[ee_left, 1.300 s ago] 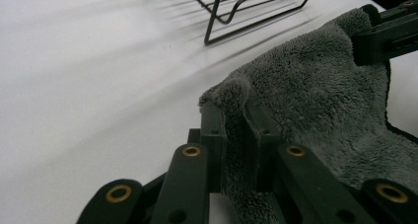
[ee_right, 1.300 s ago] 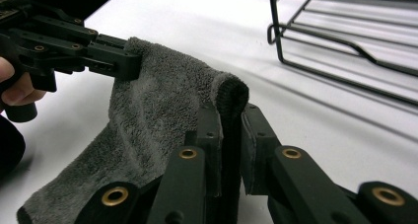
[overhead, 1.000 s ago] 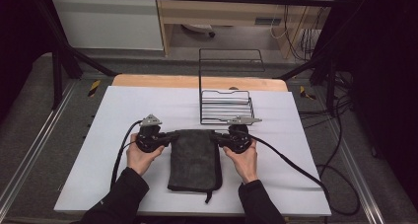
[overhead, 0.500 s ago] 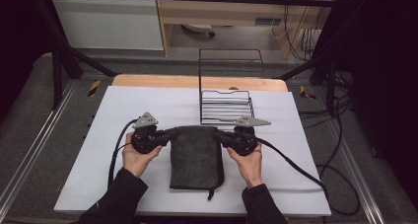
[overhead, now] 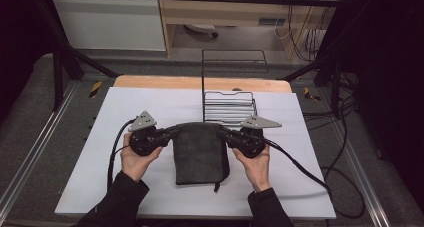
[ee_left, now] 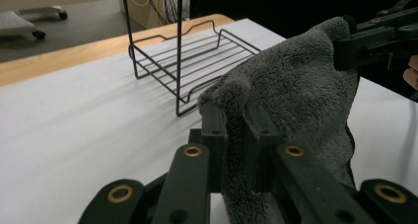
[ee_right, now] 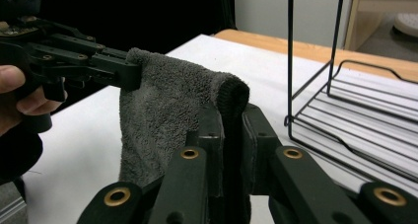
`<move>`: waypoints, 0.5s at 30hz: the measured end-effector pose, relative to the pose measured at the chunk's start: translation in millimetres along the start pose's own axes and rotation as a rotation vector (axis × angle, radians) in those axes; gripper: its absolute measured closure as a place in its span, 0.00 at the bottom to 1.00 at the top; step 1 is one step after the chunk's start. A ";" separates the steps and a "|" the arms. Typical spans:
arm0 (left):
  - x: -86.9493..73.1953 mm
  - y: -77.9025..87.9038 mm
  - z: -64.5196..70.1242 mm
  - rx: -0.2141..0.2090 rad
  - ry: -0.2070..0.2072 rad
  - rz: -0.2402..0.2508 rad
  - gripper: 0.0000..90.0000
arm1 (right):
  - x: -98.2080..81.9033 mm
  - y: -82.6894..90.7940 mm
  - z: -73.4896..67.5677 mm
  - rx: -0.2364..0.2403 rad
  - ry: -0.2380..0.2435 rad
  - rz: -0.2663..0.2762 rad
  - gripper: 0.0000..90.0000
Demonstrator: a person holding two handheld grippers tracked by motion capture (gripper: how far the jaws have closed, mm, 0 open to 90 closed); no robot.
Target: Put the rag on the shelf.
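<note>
Towel (overhead: 200, 152) corners sit pinched in both my grippers: left gripper (overhead: 167, 133) clamped on the near-left top corner, right gripper (overhead: 225, 134) clamped on the top-right one. Between them the grey cloth hangs folded over the white table (overhead: 125, 107), its lower edge apparently touching the surface, though I can't be sure from above. Just beyond it, on the far right, stands the black wire rack (overhead: 231, 107).

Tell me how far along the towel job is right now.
Done: the left gripper and right gripper are each shut on a top corner of the grey towel. In hand: its top edge is off the white table, its lower part seemingly on it. Left, probably: carrying it to the wire rack, which holds nothing.
</note>
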State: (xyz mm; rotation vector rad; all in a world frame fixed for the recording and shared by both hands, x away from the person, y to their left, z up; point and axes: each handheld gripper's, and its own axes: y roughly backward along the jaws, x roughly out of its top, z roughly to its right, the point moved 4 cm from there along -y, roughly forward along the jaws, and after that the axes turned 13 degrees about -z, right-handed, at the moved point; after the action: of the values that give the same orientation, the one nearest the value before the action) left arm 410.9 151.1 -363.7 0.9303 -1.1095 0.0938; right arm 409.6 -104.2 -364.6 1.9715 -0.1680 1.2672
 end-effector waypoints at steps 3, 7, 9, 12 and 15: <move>3.5 5.0 3.4 -0.002 -0.005 0.018 0.90 | 3.2 6.1 -4.0 -0.002 0.017 0.019 0.91; 10.5 12.0 9.3 0.000 -0.021 0.043 0.90 | 9.8 17.9 -9.2 -0.022 0.047 0.048 0.91; 13.9 14.9 12.6 0.002 -0.031 0.051 0.90 | 12.2 22.1 -9.8 -0.026 0.055 0.063 0.91; 20.0 17.4 15.7 0.003 -0.040 0.066 0.90 | 15.3 28.3 -10.8 -0.030 0.059 0.084 0.91; 27.4 18.5 17.8 0.001 -0.044 0.085 0.90 | 18.8 34.8 -11.0 -0.042 0.069 0.103 0.91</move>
State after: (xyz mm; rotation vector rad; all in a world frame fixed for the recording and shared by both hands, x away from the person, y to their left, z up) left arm 402.1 140.6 -328.7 0.8897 -1.1902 0.1446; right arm 394.1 -115.7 -328.4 1.9014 -0.2628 1.3851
